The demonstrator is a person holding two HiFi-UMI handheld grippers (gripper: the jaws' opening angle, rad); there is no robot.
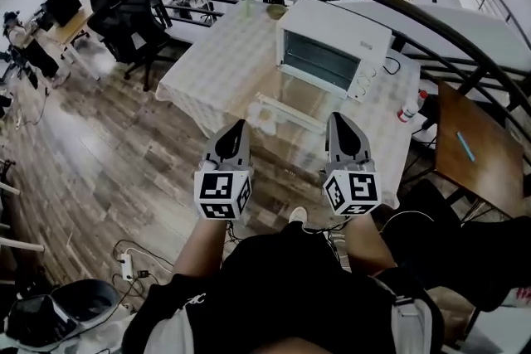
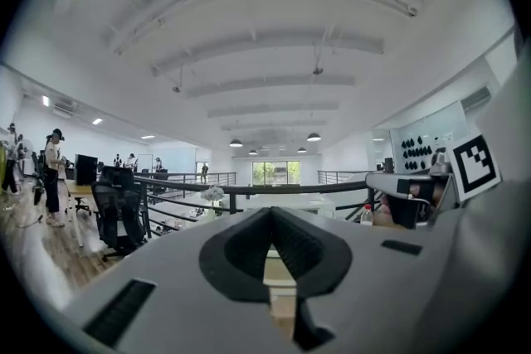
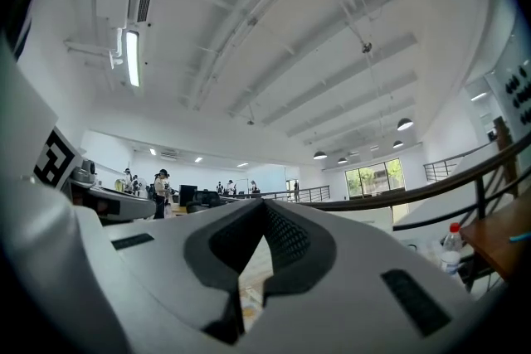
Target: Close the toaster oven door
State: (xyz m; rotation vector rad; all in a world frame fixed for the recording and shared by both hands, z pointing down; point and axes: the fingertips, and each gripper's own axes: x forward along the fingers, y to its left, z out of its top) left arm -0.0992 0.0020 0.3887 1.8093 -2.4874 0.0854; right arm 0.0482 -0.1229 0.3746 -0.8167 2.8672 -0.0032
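my left claw (image 1: 239, 127) and right claw (image 1: 336, 120) are pressed together, empty. the toaster oven (image 1: 332, 46) door (image 1: 286, 113) lies open: rigid, hinged, probably light; i'd lift its front edge.

Bright, even light, all 3 views (edges fisheye-bent).

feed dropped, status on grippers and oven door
Left gripper shut, empty. Right gripper shut, empty. Oven door open, untouched, both grippers short of it. Nothing seen between grippers and door.
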